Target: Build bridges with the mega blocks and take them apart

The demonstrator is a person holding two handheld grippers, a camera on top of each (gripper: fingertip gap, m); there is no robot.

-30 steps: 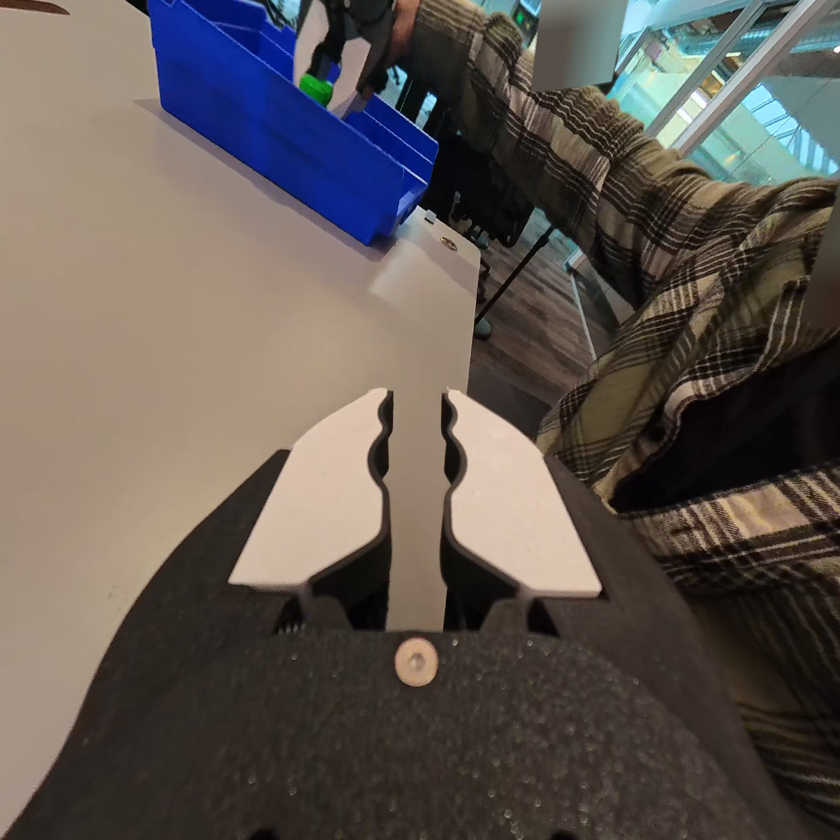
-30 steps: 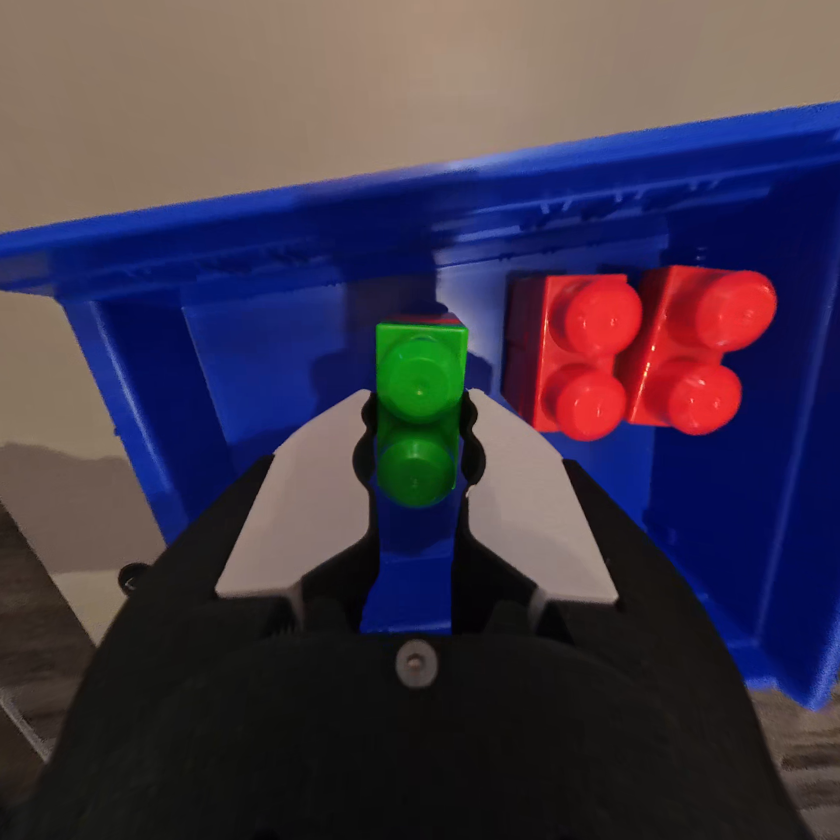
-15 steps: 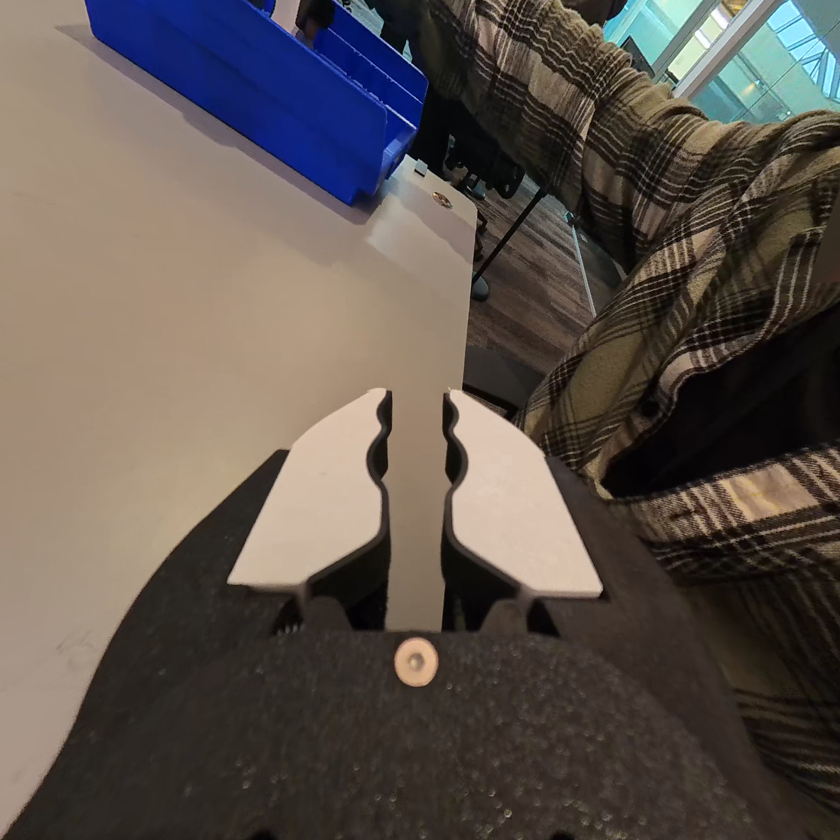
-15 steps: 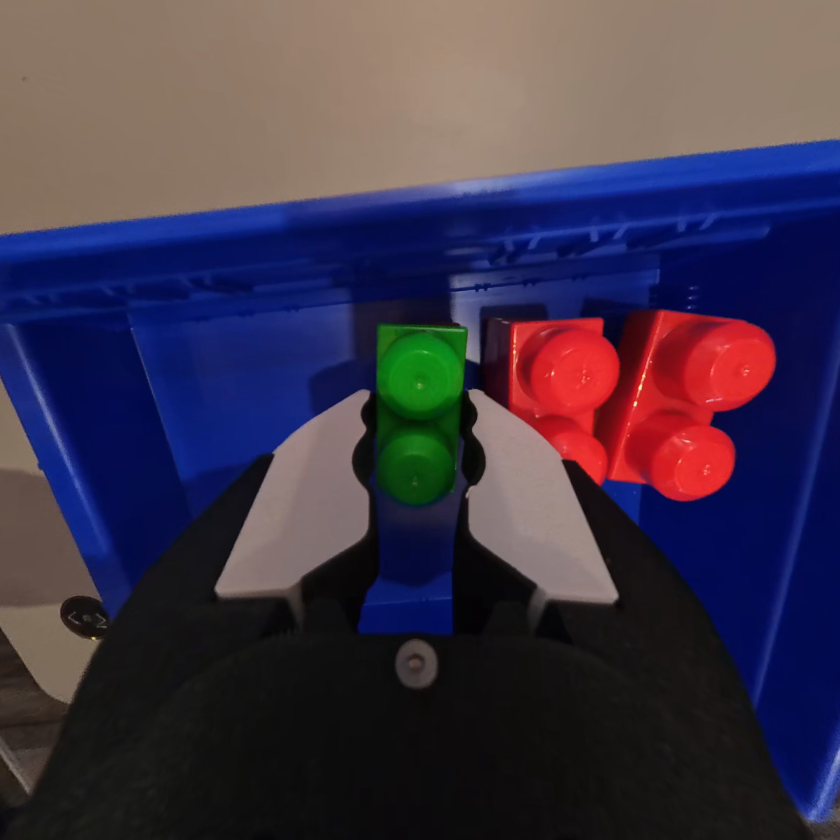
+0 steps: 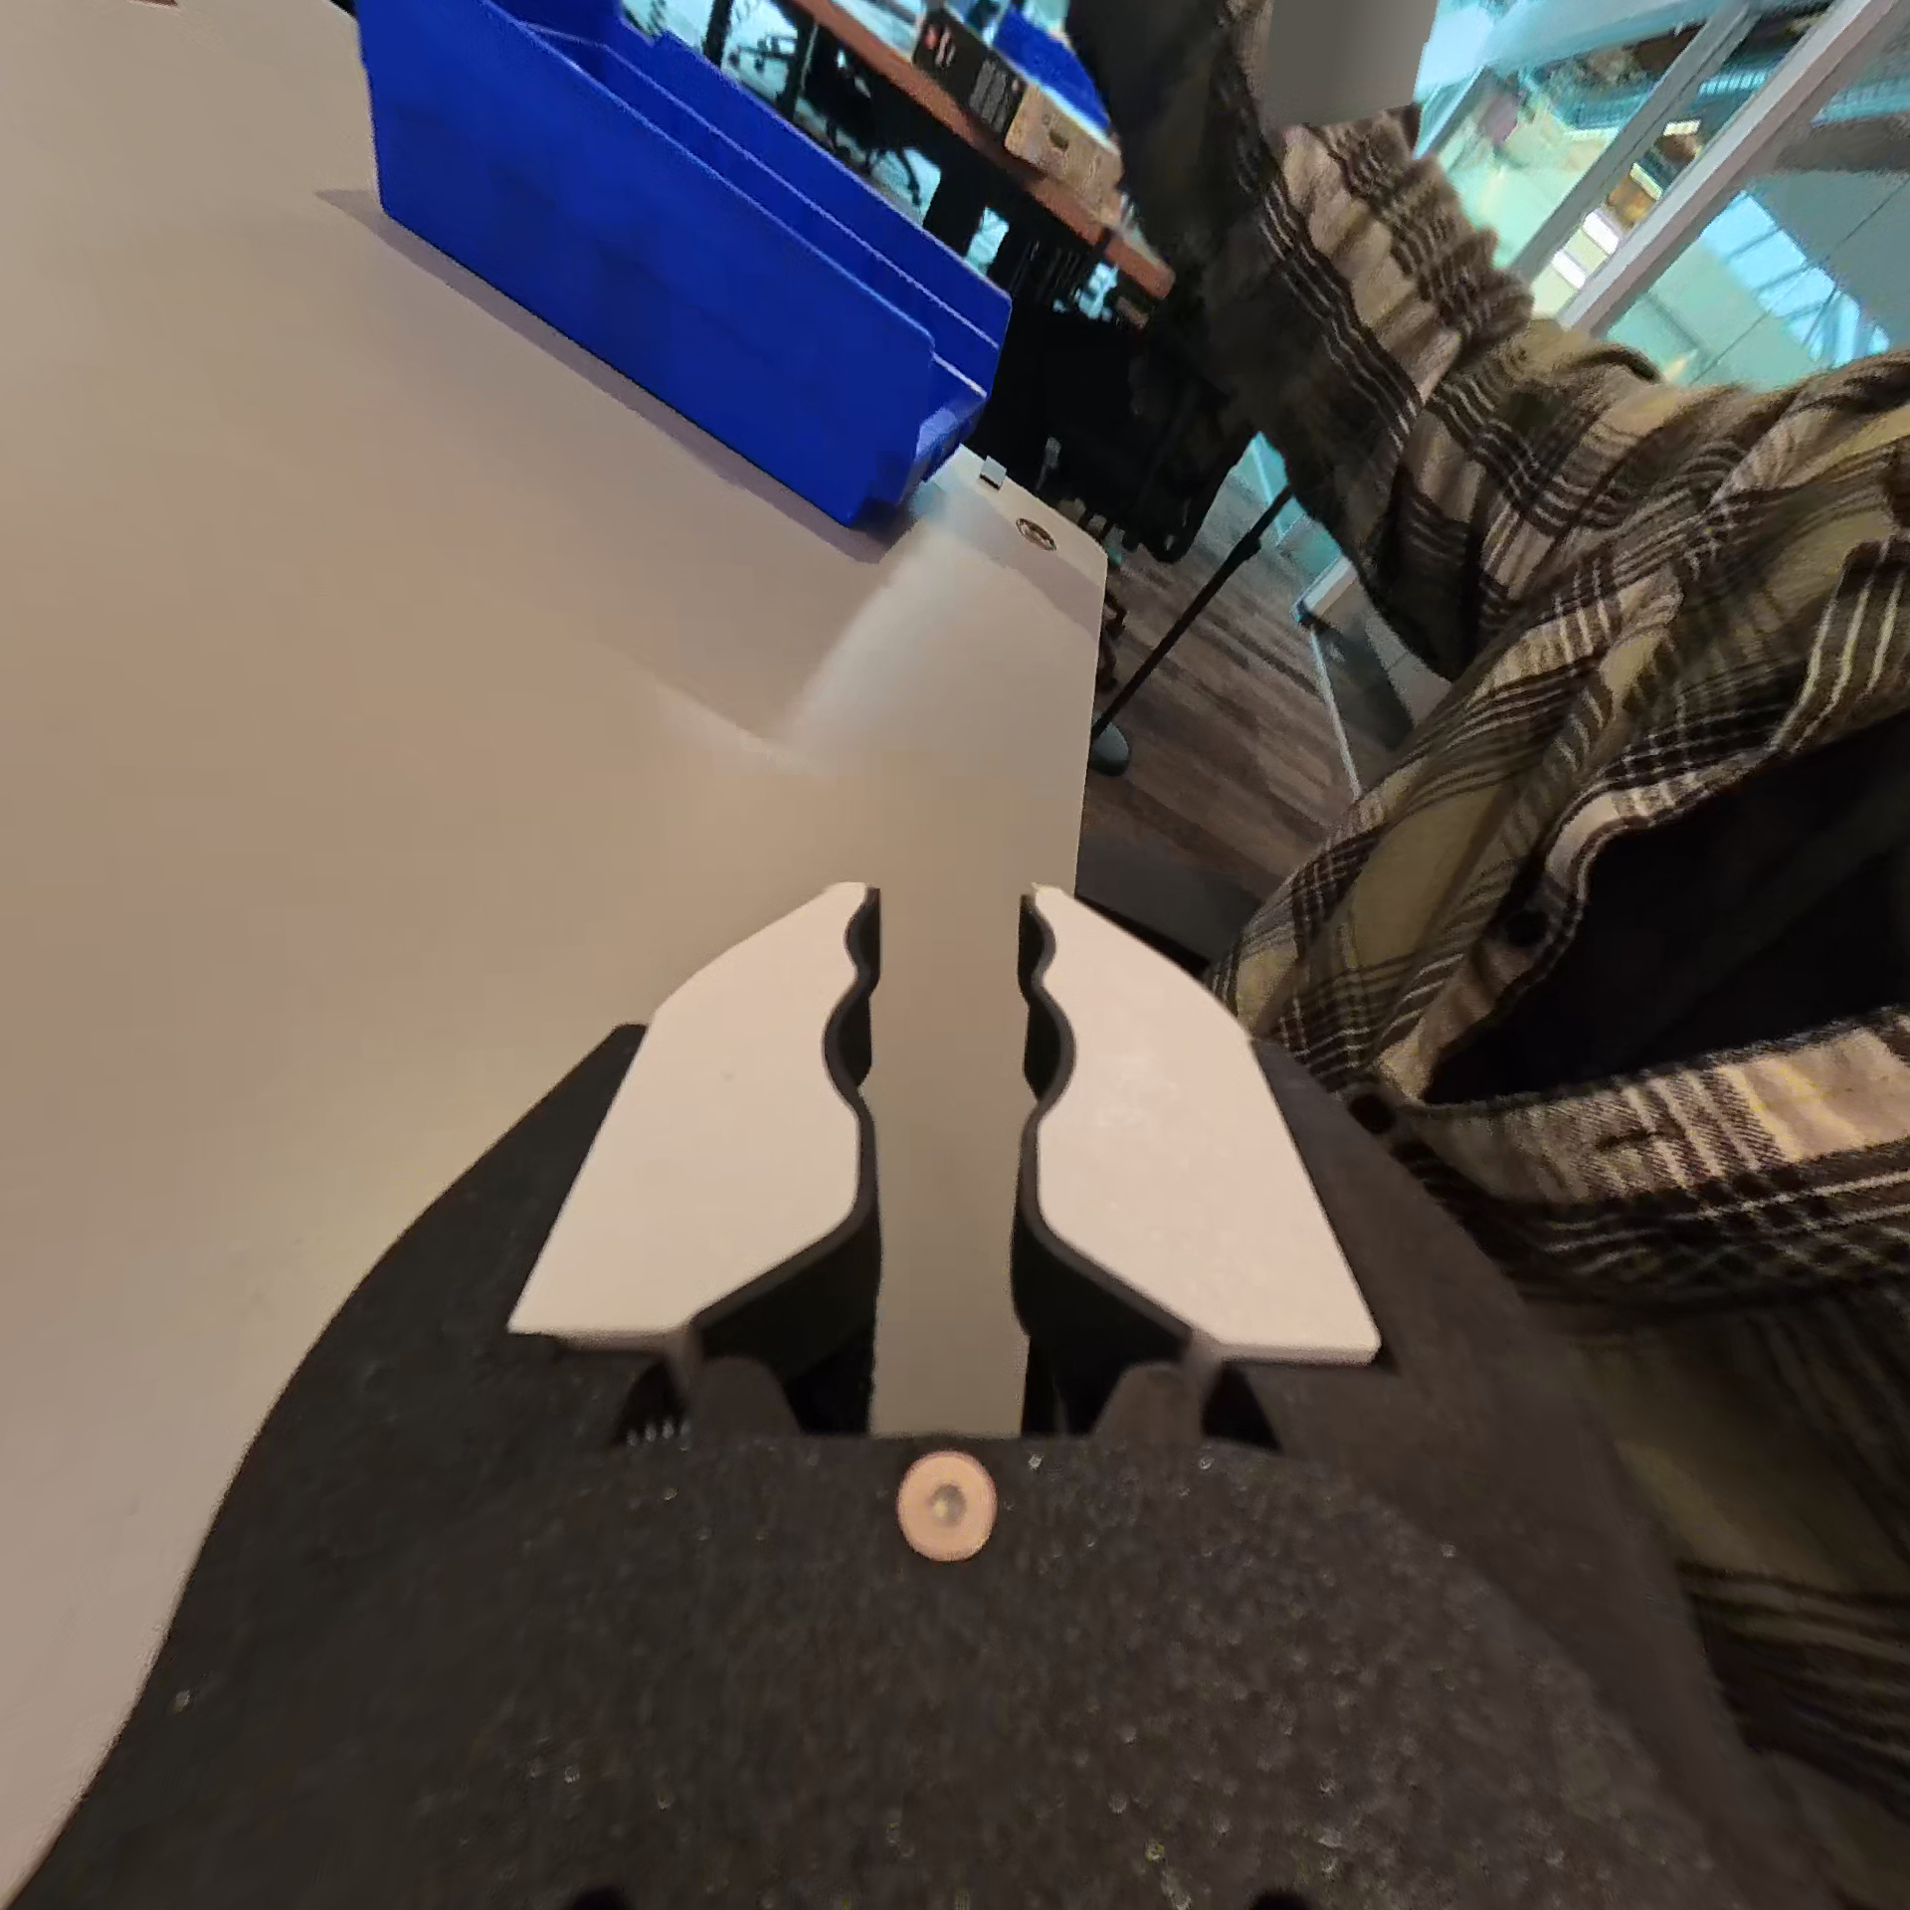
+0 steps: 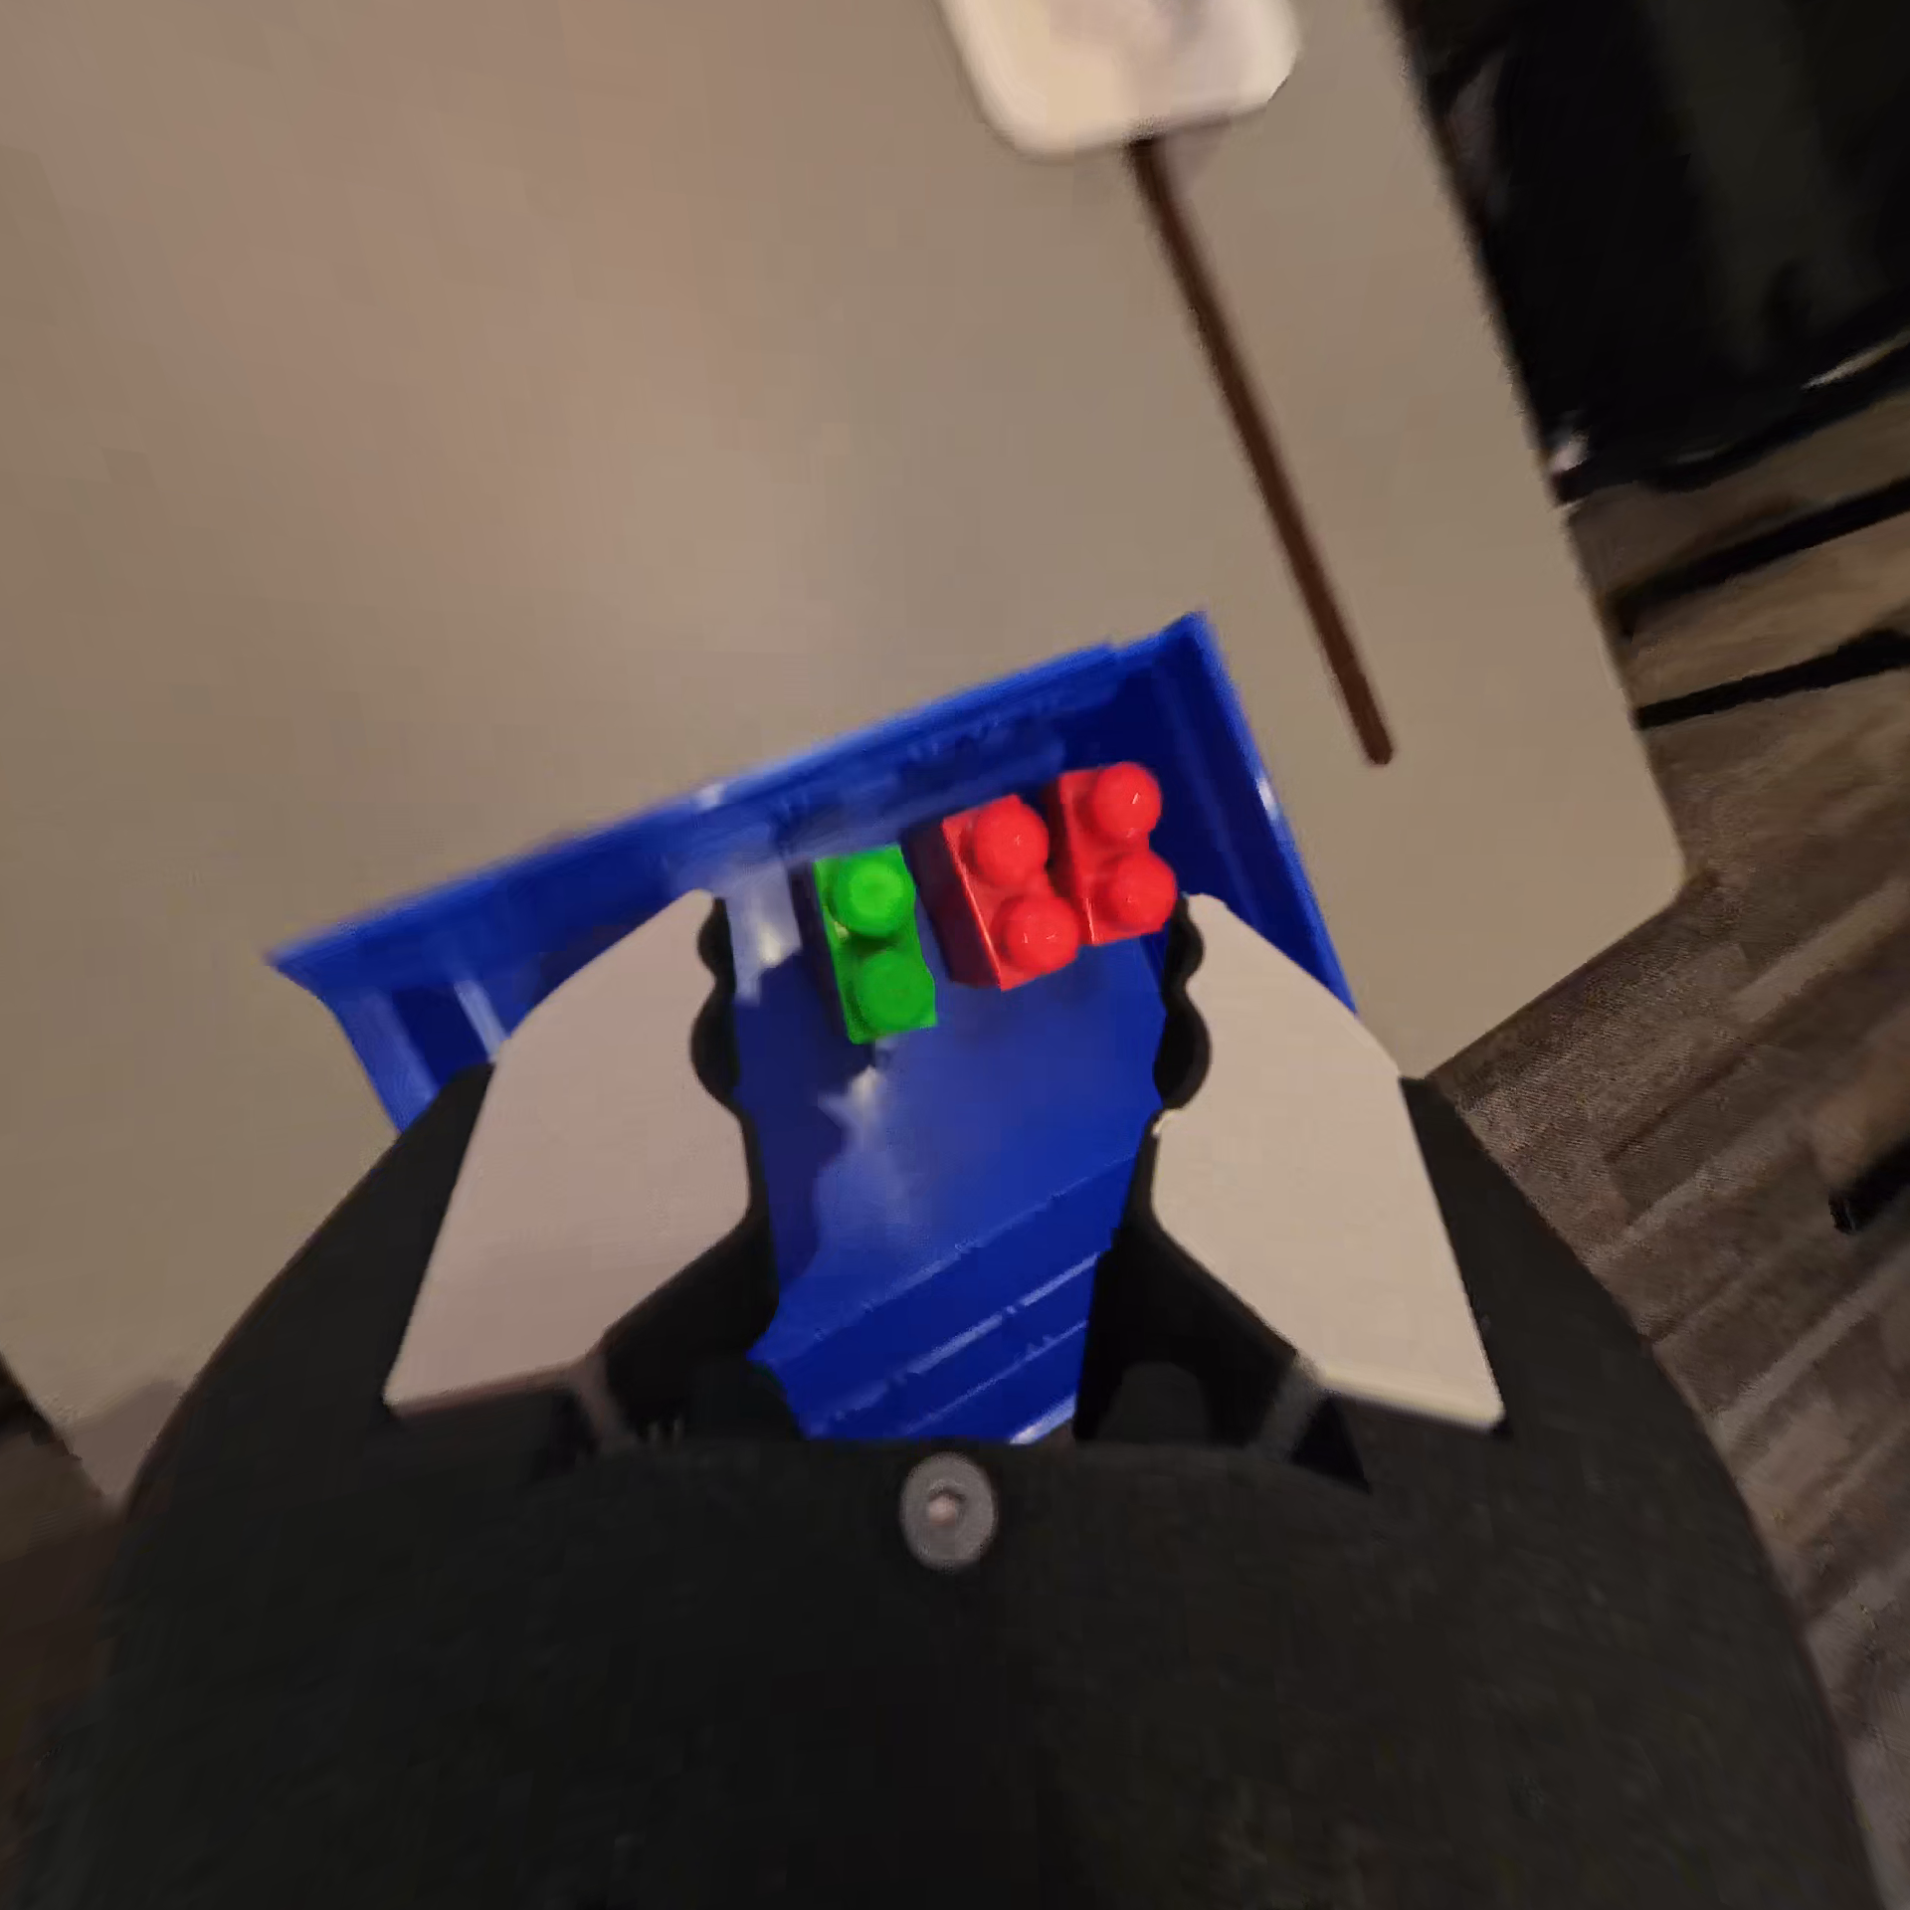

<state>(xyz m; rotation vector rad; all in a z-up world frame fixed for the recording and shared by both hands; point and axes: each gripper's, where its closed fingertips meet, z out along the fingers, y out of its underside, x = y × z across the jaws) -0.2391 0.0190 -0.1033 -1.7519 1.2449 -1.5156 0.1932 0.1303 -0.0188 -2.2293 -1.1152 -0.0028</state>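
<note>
A green two-stud block (image 6: 873, 946) lies in the blue bin (image 6: 930, 1240), next to two red two-stud blocks (image 6: 997, 894) (image 6: 1116, 853) that sit side by side. My right gripper (image 6: 946, 910) is wide open and empty, held above the bin with the blocks showing between its fingers. This view is blurred. My left gripper (image 5: 949, 910) hovers low over the grey table (image 5: 310, 724) near its right edge, jaws close together with a narrow gap and nothing between them. The bin (image 5: 661, 258) also shows far ahead of it in the left wrist view.
A person's plaid sleeve (image 5: 1550, 620) reaches past the table's right edge. The bin stands near the table corner, with wood floor (image 6: 1705, 1034) beyond. A blurred white object on a dark rod (image 6: 1127, 62) lies on the table past the bin.
My right gripper has opened, let go of the green block in the bin, and pulled back and up. My left gripper has shifted its aim a little; its jaws are unchanged.
</note>
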